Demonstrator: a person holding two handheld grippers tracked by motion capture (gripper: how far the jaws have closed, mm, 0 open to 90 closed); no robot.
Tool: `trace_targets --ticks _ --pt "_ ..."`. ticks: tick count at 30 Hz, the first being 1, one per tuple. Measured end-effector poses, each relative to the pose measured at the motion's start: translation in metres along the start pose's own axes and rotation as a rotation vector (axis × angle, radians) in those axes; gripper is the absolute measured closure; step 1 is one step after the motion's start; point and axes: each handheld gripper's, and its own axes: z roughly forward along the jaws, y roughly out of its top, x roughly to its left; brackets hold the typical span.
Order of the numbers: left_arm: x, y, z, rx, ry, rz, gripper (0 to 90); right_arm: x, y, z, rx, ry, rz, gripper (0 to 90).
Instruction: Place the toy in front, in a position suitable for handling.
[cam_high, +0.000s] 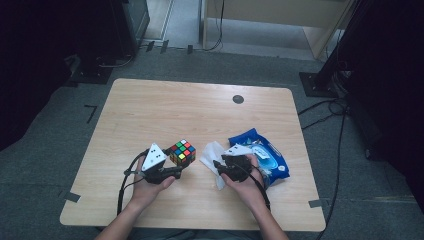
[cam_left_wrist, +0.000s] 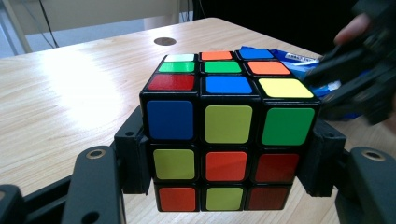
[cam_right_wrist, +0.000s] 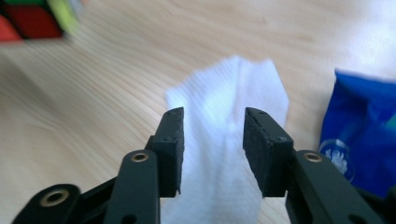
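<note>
The work in hand looks like wiping down the puzzle cube (cam_left_wrist: 229, 128), and the step now is picking up the white wipe (cam_right_wrist: 233, 140). The left gripper (cam_high: 176, 171) has its fingers (cam_left_wrist: 133, 156) clamped on the cube's two opposite sides, holding it just above the counter (cam_high: 150, 110), left of centre near the front edge. The right gripper (cam_high: 218, 165) is down over the wipe, which lies flat on the counter between the cube and the blue wipe packet (cam_high: 262, 152). Its fingers (cam_right_wrist: 170, 140) stand partly open with the wipe's raised fold between them; the pads seem not yet to pinch the cloth, though the blurred right gripper view leaves that unsure. Next, I judge, the right fingers must close fully on that fold, low enough to catch the cloth rather than slide over it, then lift it across to the cube while the left hand keeps the cube steady.
</note>
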Motion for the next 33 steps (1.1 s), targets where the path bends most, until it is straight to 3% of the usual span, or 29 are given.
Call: trace_targets --ticks 3,7,10,14,16,20,28,33 --pt "-0.002 -0.001 0.002 0.008 -0.009 0.009 34.4 -0.004 -0.006 0.009 0.011 0.030 0.032 62.7" --pt "-0.005 -0.001 0.002 0.014 -0.019 0.024 34.4 -0.003 -0.010 0.019 0.022 0.007 0.016 63.0" --pt "-0.006 -0.001 0.002 0.011 -0.023 0.031 34.4 -0.003 -0.013 0.024 0.032 -0.024 0.033 70.3" --pt "-0.005 -0.001 0.003 0.015 -0.025 0.031 34.4 -0.004 -0.015 0.023 0.020 -0.021 0.046 86.3" --pt "-0.006 -0.002 0.004 0.020 -0.027 0.032 34.4 -0.004 -0.015 0.021 0.008 -0.027 0.040 88.7" --pt "-0.008 -0.002 0.004 0.026 -0.027 0.046 34.4 0.000 -0.009 0.007 -0.076 -0.020 0.044 89.4" --pt "-0.014 -0.005 0.010 0.057 -0.044 0.069 34.4 0.019 0.015 -0.042 -0.283 0.027 0.038 89.4" --pt "-0.019 -0.007 0.014 0.072 -0.059 0.075 34.4 0.039 0.028 -0.062 -0.345 0.124 0.031 89.1"
